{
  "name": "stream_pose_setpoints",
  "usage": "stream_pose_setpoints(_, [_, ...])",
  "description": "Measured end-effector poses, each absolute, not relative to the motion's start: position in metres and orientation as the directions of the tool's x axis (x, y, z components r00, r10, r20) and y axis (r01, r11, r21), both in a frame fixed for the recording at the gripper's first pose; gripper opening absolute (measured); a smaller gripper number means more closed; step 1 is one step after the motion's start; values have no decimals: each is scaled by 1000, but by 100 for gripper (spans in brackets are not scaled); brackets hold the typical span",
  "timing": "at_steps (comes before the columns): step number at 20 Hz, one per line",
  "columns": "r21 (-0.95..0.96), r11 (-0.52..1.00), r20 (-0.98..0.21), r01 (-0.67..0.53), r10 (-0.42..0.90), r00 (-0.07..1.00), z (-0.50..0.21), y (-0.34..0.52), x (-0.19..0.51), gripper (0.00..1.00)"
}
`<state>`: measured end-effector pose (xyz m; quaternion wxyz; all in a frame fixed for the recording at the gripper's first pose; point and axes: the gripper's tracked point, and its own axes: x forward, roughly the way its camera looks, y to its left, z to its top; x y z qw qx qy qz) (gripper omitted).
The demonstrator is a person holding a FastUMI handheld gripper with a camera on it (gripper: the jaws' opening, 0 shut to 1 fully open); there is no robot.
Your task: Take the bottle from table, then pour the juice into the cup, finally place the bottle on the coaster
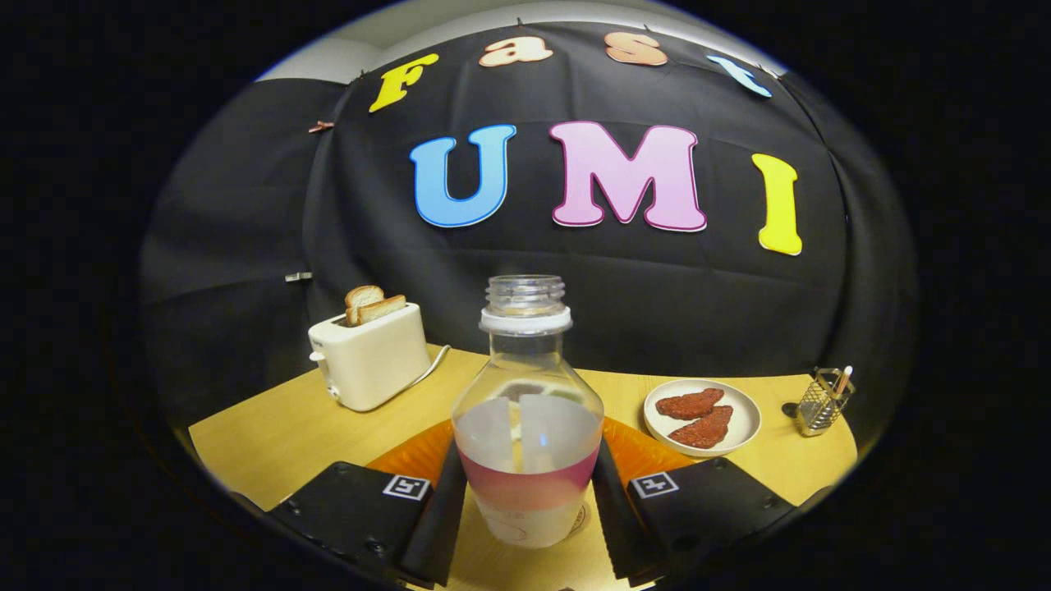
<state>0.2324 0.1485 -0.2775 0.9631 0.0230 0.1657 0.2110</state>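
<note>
A clear plastic bottle (525, 410) stands upright between my fingers, uncapped, with a white ring under its open neck. A low band of pink juice (525, 486) lies in its lower part. My gripper (527, 501) is shut on the bottle, one finger (443, 509) pressing on each side of its body. The bottle's pale base is at the wooden table (271, 435), and a round pale edge, perhaps the coaster (581, 519), shows beside it. An orange mat (415, 455) spreads behind the bottle on both sides. A dim grey shape seen through the bottle may be the cup; I cannot tell.
A cream toaster (369, 357) with two bread slices stands beyond the left finger, its cord trailing on the table. Beyond the right finger sits a white plate (743, 427) with two brown patties, and further right a small wire holder (823, 400).
</note>
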Motion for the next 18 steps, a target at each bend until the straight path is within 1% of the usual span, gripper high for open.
stream_pose_setpoints(3, [105, 902, -289, -418, 430, 856, -294, 147, 250, 74])
stream_pose_setpoints(7, [121, 908, -276, -401, 419, 865, -311, 144, 264, 74])
stream_pose_setpoints(9, [113, 905, -288, -411, 425, 858, -322, 148, 260, 74])
stream_pose_setpoints(13, [87, 899, -275, -429, 436, 857, -330, 148, 250, 75])
stream_pose_setpoints(16, [95, 899, -313, -427, 435, 845, -346, 149, 244, 75])
stream_pose_setpoints(17, [95, 899, -287, -428, 436, 853, -343, 150, 245, 76])
stream_pose_setpoints(18, [80, 904, -286, -421, 425, 859, -344, 146, 244, 77])
